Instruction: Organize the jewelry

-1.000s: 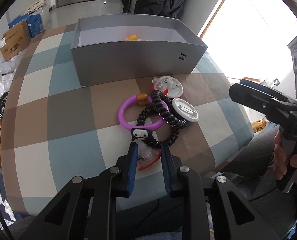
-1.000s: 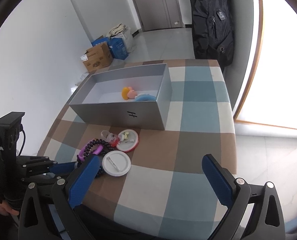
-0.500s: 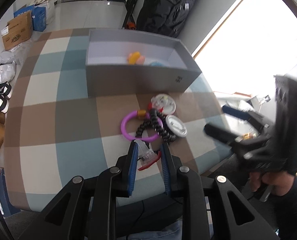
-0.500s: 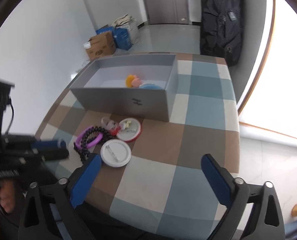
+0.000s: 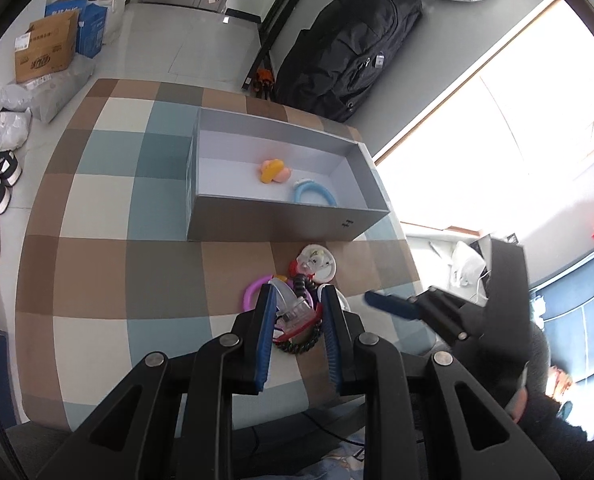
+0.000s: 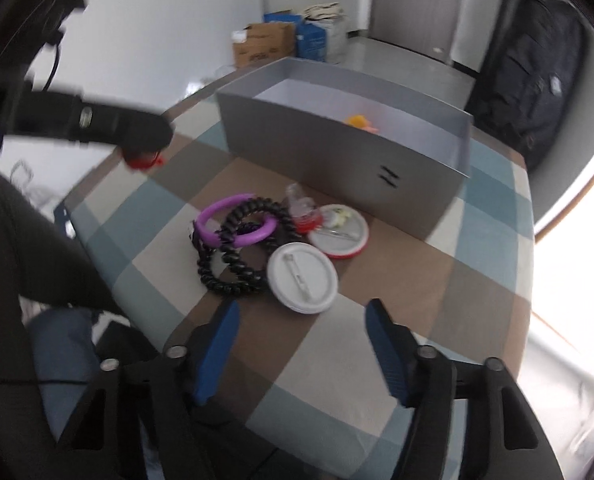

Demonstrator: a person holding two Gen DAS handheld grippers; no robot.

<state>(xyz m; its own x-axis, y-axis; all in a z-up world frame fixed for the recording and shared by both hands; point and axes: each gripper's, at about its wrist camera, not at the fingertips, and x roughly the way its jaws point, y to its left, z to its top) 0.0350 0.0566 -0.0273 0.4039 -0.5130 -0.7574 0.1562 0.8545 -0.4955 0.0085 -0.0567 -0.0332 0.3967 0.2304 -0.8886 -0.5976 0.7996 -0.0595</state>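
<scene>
On the desk: checked cloth (image 5: 97,264) in brown, teal and cream covers it
Left gripper (image 5: 295,304): raised above the desk, jaws narrowed onto a clear-and-red clip (image 5: 297,314); in the right wrist view the red part (image 6: 143,160) shows under the blurred fingers
Right gripper (image 6: 301,320): jaws spread wide, holding nothing, low over the near part of the desk just short of the white disc
Grey box (image 5: 273,216): open-topped, standing on the far side of the desk, behind the loose pile
Inside the box: a yellow and pink piece (image 5: 273,170) and a light blue ring (image 5: 313,194), side by side near the middle
Purple ring (image 6: 237,224): lying flat on the cloth, overlapped by the black beaded bracelet (image 6: 233,264)
White disc (image 6: 302,277): pin side up, touching the bracelet and the red-rimmed disc (image 6: 339,230)
Red-rimmed disc: nearest the box front, with a small clear and red piece (image 6: 303,210) at its left edge
Beyond the desk: a black backpack (image 5: 349,44) against the wall, cardboard boxes (image 5: 45,52) on the floor
</scene>
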